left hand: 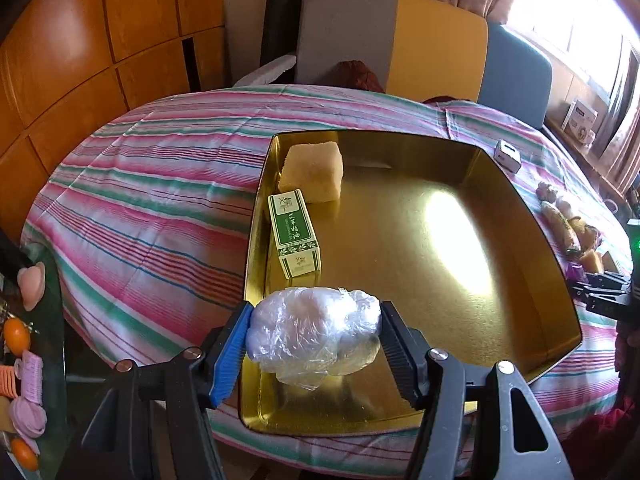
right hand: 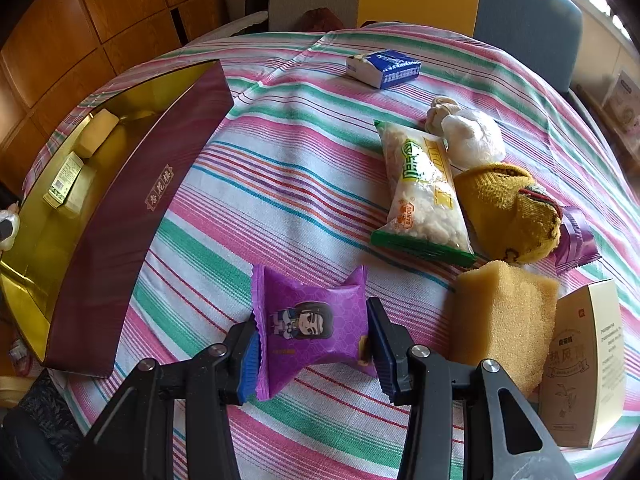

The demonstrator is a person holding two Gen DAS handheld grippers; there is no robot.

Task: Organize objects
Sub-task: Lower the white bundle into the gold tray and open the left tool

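The left hand-held gripper is clamped on a clear plastic-wrapped bundle, its pads pressing both ends, over the near end of the gold tin tray. Just beyond the bundle, along the tray's left wall, stands a green box, and past that a yellow sponge. The right hand-held gripper grips a purple snack packet above the striped cloth on the desk. Ahead and to its right lie a green-edged snack bag, a mustard sock and a second sponge.
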